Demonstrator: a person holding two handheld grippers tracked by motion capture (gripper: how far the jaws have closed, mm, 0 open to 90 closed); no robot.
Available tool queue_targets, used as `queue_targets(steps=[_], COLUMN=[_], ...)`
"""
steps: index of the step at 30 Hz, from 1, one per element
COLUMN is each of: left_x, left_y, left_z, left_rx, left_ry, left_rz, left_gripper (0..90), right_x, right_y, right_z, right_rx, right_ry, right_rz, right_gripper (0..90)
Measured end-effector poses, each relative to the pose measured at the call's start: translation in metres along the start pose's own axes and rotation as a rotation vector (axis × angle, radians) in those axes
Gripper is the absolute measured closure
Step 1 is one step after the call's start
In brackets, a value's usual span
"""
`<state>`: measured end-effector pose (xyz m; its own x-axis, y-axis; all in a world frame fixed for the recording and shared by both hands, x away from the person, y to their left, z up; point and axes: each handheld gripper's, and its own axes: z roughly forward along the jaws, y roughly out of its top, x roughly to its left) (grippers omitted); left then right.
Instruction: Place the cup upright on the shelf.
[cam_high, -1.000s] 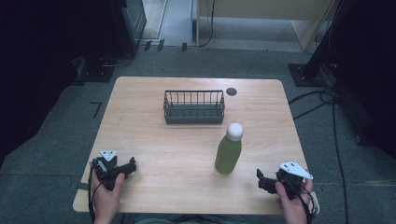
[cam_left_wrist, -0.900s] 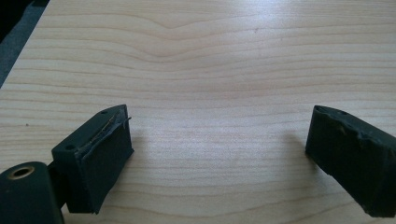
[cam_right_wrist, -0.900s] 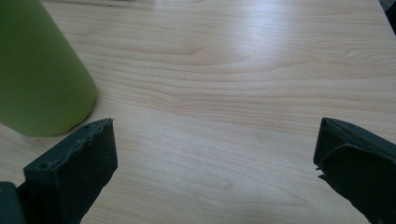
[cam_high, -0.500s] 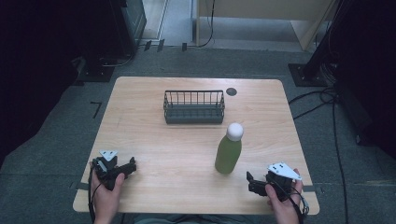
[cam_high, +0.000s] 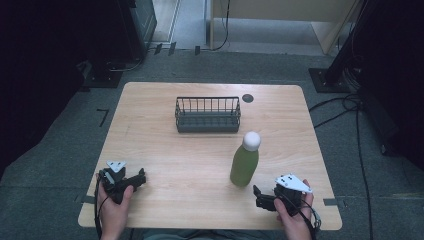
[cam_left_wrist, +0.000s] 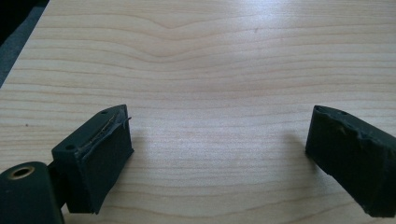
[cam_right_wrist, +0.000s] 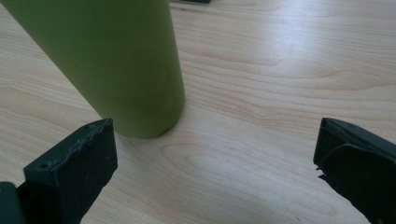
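A green bottle (cam_high: 244, 167) with a white cap (cam_high: 251, 140) stands upright on the wooden table (cam_high: 200, 150), right of centre. In the right gripper view its green body (cam_right_wrist: 112, 60) rises just beyond the left jaw. My right gripper (cam_high: 260, 196) is open, low at the front right, a short way in front of the bottle's base and not touching it. My left gripper (cam_high: 139, 178) is open near the front left edge, with bare wood between its jaws (cam_left_wrist: 219, 140). A dark wire basket (cam_high: 207, 115) sits toward the back at the middle.
A small dark round mark (cam_high: 247, 98) lies on the table behind the basket's right end. Grey carpet (cam_high: 60, 165) surrounds the table, with cables (cam_high: 345, 105) on the floor at the right and dark equipment (cam_high: 125, 30) at the back left.
My right gripper has moved left and forward along the front edge, closing in on the bottle's base. The left gripper and the bottle have stayed put.
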<state>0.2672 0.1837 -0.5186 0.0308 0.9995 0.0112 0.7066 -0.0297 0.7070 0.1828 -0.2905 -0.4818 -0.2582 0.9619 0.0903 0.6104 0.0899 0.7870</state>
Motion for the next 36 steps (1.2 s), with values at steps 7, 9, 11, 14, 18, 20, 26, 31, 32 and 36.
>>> queue_targets(steps=[7, 9, 11, 14, 18, 20, 26, 31, 32, 36], left_x=[0.0, 0.0, 0.0, 0.0, 0.0, 0.0, 0.0, 0.0, 0.0, 0.0], left_y=[0.0, 0.0, 0.0, 0.0, 0.0, 0.0, 0.0, 0.0, 0.0, 0.0], left_z=[0.0, 0.0, 0.0, 0.0, 0.0, 0.0, 0.0, 0.0, 0.0, 0.0], left_rx=[0.0, 0.0, 0.0, 0.0, 0.0, 0.0, -0.001, -0.001, -0.001, -0.001], left_ry=[0.0, 0.0, 0.0, 0.0, 0.0, 0.0, 0.0, -0.001, -0.003, -0.003], left_rz=[0.0, 0.0, 0.0, 0.0, 0.0, 0.0, 0.0, -0.001, 0.002, 0.001], left_gripper=[7.4, 7.4, 7.4, 7.4, 7.4, 7.4, 7.4, 7.4, 7.4, 7.4], right_x=[0.009, 0.012, 0.014, 0.018, 0.022, 0.028, 0.036, 0.04, 0.041, 0.041], right_y=[0.002, 0.003, 0.004, 0.008, 0.011, 0.015, 0.02, 0.025, 0.028, 0.033], right_z=[0.002, 0.003, 0.003, 0.003, 0.004, 0.005, 0.009, 0.009, 0.008, 0.009], right_rx=[-0.002, -0.006, -0.011, -0.021, -0.035, -0.041, -0.05, -0.086, -0.102, -0.123], right_ry=[0.021, 0.028, 0.041, 0.062, 0.082, 0.088, 0.111, 0.096, 0.089, 0.085], right_rz=[-0.012, -0.012, -0.007, -0.001, 0.004, -0.007, -0.018, -0.018, -0.018, -0.012], right_gripper=[0.0, 0.0, 0.0, 0.0, 0.0, 0.0, 0.7, 8.3, 10.6, 12.5])
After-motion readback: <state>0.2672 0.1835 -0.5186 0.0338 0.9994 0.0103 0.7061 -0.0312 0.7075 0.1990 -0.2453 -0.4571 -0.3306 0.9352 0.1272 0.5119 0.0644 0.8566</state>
